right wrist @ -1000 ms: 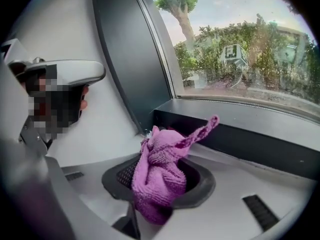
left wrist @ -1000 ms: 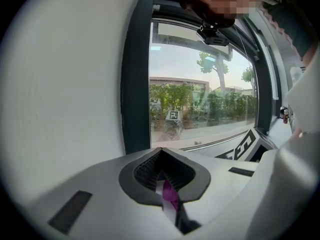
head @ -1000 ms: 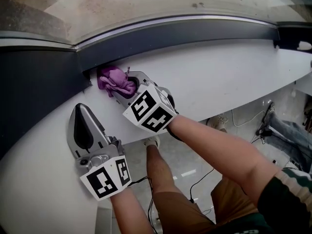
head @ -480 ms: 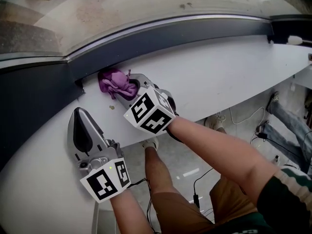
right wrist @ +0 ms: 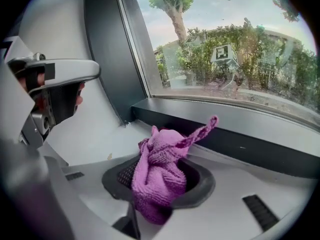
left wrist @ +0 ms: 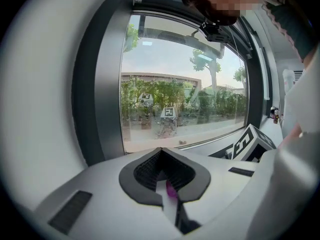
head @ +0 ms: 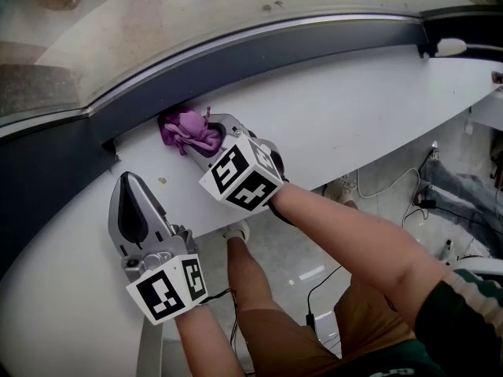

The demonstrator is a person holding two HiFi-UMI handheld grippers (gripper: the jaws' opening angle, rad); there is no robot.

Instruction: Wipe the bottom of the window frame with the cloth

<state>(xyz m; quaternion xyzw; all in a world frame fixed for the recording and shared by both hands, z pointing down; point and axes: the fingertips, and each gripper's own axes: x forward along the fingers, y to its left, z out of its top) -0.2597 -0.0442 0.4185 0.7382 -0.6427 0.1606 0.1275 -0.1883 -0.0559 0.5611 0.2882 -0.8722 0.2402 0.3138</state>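
A bunched purple cloth (head: 187,129) lies on the white sill (head: 354,108), pressed against the dark grey bottom rail of the window frame (head: 275,49). My right gripper (head: 203,137) is shut on the cloth; in the right gripper view the cloth (right wrist: 162,174) bulges out between the jaws, one corner sticking up toward the rail (right wrist: 235,134). My left gripper (head: 126,183) rests on the sill nearer to me and to the left, jaws together with nothing held. In the left gripper view that gripper (left wrist: 167,186) faces the glass.
A small crumb (head: 162,181) lies on the sill between the grippers. The frame's dark upright post (right wrist: 107,49) stands left of the cloth. A white object (head: 452,47) sits at the sill's far right. Below the sill edge are floor and cables (head: 377,187).
The right gripper has slid the cloth to the right along the rail, away from the frame's corner. A crumb now shows on the sill behind it. The left gripper has barely moved.
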